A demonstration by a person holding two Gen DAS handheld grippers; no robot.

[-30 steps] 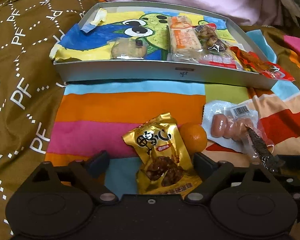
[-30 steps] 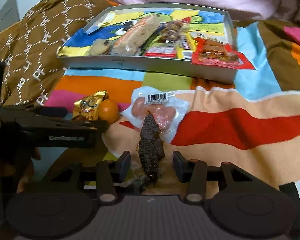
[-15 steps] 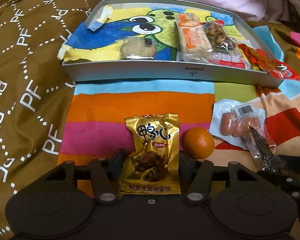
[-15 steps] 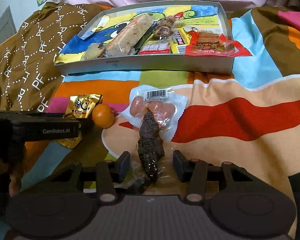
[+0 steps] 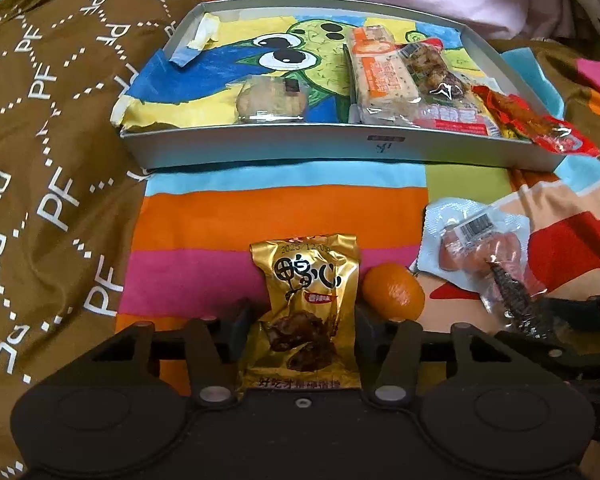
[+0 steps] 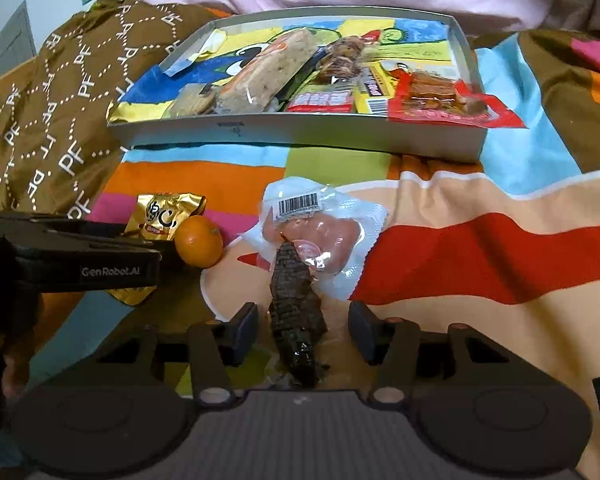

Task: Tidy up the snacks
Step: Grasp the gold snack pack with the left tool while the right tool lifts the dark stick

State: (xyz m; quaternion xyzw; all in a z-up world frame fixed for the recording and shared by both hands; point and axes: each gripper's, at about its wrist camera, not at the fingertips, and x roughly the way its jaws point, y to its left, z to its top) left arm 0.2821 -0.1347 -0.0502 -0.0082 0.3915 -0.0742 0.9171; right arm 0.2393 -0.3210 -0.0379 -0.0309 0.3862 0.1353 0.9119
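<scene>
your left gripper (image 5: 300,320) has just closed its jaws on the gold packet (image 5: 304,304), the right gripper (image 6: 302,332) straddles the dark snack (image 6: 296,312) without touching, and the orange (image 5: 394,290) and sausage pack (image 5: 476,240) lie on the bed outside the half-filled tray (image 5: 300,142).

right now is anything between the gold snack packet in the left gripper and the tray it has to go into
Nothing visible on the way. The gold packet sits between the left gripper pads, whose jaws have just been closing on it. Only bare striped blanket lies ahead up to the tray; its low near wall must be cleared.
</scene>
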